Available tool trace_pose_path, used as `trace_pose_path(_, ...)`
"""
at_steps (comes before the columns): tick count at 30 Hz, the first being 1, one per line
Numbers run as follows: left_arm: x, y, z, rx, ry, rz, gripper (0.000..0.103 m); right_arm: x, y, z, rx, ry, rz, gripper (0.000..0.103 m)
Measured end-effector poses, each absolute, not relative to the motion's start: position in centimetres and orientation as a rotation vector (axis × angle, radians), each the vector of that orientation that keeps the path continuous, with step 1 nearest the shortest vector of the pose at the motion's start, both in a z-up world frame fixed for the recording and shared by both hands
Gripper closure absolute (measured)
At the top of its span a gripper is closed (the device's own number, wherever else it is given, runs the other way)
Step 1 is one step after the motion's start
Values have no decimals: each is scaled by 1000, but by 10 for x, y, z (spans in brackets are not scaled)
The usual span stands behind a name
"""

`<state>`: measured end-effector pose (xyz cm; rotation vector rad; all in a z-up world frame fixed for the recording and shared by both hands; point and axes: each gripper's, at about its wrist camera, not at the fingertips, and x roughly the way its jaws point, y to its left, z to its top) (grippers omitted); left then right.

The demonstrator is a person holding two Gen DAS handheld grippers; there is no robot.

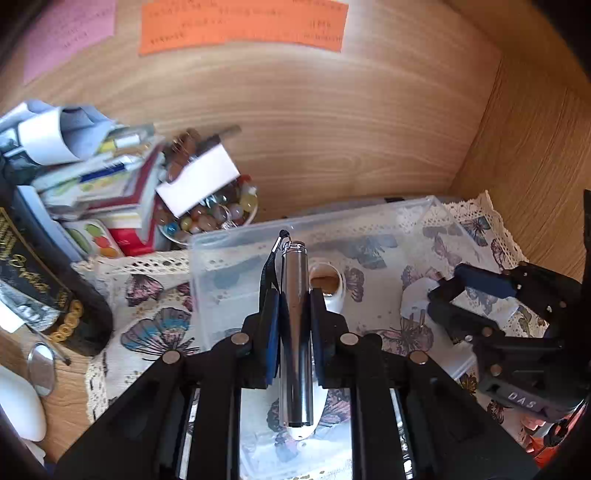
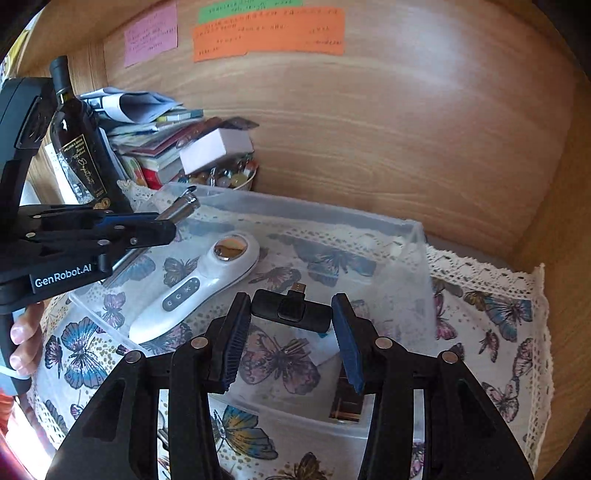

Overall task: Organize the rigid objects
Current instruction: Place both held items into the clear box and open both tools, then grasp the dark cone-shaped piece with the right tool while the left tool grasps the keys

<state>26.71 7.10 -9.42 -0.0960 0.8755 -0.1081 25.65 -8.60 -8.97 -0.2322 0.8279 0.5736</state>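
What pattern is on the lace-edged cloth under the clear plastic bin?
Multicoloured butterflies on the lace-edged cloth, clearest in the right wrist view.

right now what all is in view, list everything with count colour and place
metal cylinder: one, silver with black strap, clamped in left tool over the bin
black adapter: one, black, between right tool's pads over the bin
handheld device: one, white with mirrored oval, lying in the bin
clear bin: one, transparent, on the cloth
butterfly cloth: one, cream with lace edge, shelf floor
bottle: one, dark, far left
bead bowl: one, multicoloured beads, behind the bin
paper stack: one pile, mixed colours, back left
wall notes: three, pink, green, orange
left tool: black, shut
right tool: black, gripping
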Motion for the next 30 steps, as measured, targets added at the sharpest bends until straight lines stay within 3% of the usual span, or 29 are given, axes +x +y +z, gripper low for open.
trace_pose_path(15,275,65,-105,-77,921,-98,88,251,-79,-96,-254,845,603,60)
trace_pose_path(19,270,61,-96,-66,900,-92,88,244,-82,-90,-255,820,594,48)
trace_pose_path(21,266,59,-91,-56,888,-92,88,240,-84,-85,-254,802,587,47)
trace_pose_path(24,255,58,-81,-53,866,-99,77,234,-92,-75,-247,770,573,41)
trace_pose_path(26,247,57,-74,-64,845,-100,60,229,-100,-68,-239,745,567,36)
trace_pose_path(30,227,54,-59,-59,806,-94,52,217,-115,-57,-234,706,559,36)
